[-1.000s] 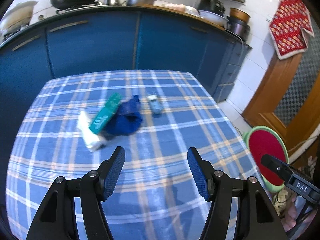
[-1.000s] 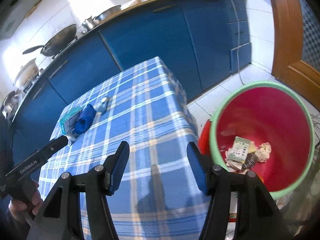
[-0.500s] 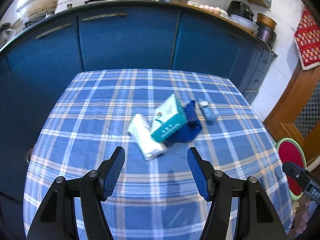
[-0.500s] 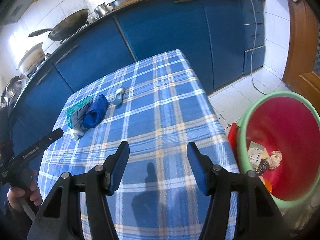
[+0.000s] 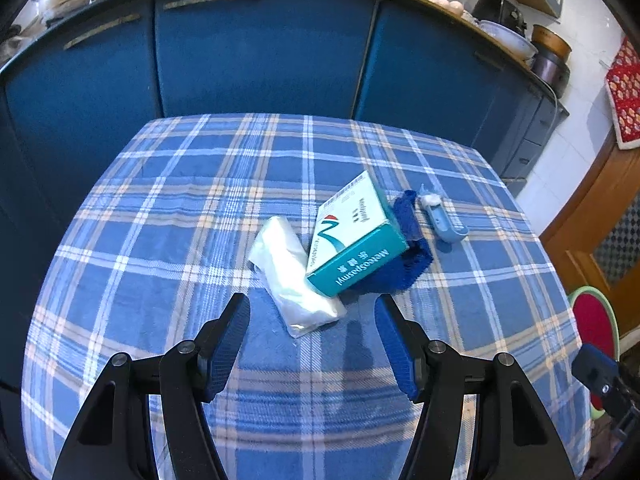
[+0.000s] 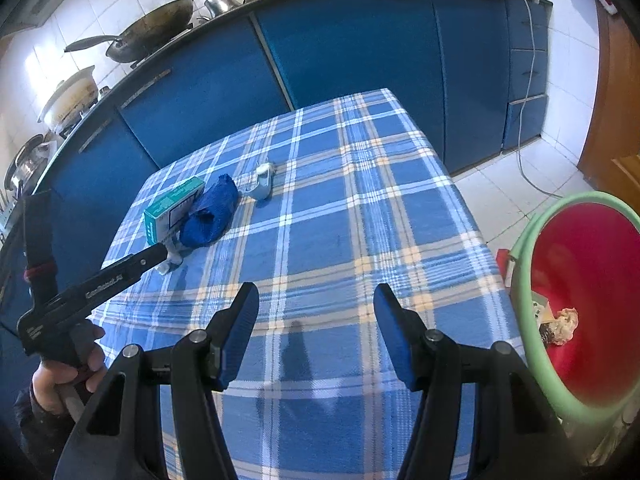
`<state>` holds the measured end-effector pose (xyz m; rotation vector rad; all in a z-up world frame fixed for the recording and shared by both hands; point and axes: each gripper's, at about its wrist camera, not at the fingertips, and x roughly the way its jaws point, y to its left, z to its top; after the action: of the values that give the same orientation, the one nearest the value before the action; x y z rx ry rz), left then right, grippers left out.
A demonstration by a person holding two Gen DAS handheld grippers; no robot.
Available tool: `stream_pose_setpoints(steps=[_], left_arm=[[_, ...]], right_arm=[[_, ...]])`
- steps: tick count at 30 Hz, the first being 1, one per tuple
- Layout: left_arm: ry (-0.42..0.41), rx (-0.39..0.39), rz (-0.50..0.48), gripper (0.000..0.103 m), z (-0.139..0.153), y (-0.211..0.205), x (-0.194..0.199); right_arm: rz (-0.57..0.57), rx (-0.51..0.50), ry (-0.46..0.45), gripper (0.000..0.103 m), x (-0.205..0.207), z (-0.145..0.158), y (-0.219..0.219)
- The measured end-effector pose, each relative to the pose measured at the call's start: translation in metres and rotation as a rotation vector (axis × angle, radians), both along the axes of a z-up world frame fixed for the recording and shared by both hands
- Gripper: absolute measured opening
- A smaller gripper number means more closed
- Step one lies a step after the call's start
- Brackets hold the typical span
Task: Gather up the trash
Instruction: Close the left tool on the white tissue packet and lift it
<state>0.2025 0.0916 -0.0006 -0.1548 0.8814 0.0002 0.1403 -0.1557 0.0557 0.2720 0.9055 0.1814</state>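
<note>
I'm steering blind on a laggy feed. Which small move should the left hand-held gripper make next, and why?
Probably ease the left hand-held gripper forward and down over the white plastic packet. Its jaws stand open and empty, and the packet's near end lies just ahead of them, the closest piece of trash on the checked tablecloth.

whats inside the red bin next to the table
The red bin holds a crumpled paper wad and some card scraps at the bottom. Its near rim hides the rest of the floor.
</note>
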Motion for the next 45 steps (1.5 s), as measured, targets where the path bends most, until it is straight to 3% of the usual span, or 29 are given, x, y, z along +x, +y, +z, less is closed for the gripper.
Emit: stream_pose_setpoints(steps=[4, 9, 16, 28, 32, 33, 39, 45], left_arm=[[0.01, -0.004, 0.017, 0.065, -0.005, 0.005, 0.004], [0.008, -0.033, 0.003, 0.027, -0.006, 0.01, 0.003], [0.007, -0.06, -0.003, 0.012, -0.001, 0.019, -0.012], [0.0, -0.099, 0.031, 0.013, 0.002, 0.041, -0.031], [-0.005, -0.096, 0.014, 0.045, 0.004, 0.038, -0.028], [-0.01, -0.089, 0.009, 0.046, 0.005, 0.036, -0.026], [0.012, -0.039, -0.017, 0.047, 0.003, 0.029, -0.007], [0.046, -0.054, -0.032, 0.046, -0.01, 0.029, 0.012]], right_arm=[[0.0, -0.004, 0.008, 0.062, 0.002, -0.003, 0.002], [0.01, -0.008, 0.011, 0.062, 0.003, -0.003, 0.008], [0.032, -0.007, 0.015, 0.062, 0.004, -0.005, 0.019], [0.099, -0.024, 0.019, 0.062, 0.009, -0.004, 0.052], [0.115, -0.026, 0.015, 0.062, 0.01, -0.003, 0.062], [0.117, -0.027, 0.015, 0.062, 0.011, -0.003, 0.063], [0.116, -0.029, 0.011, 0.062, 0.013, 0.0, 0.068], [0.112, -0.032, 0.012, 0.062, 0.013, 0.0, 0.069]])
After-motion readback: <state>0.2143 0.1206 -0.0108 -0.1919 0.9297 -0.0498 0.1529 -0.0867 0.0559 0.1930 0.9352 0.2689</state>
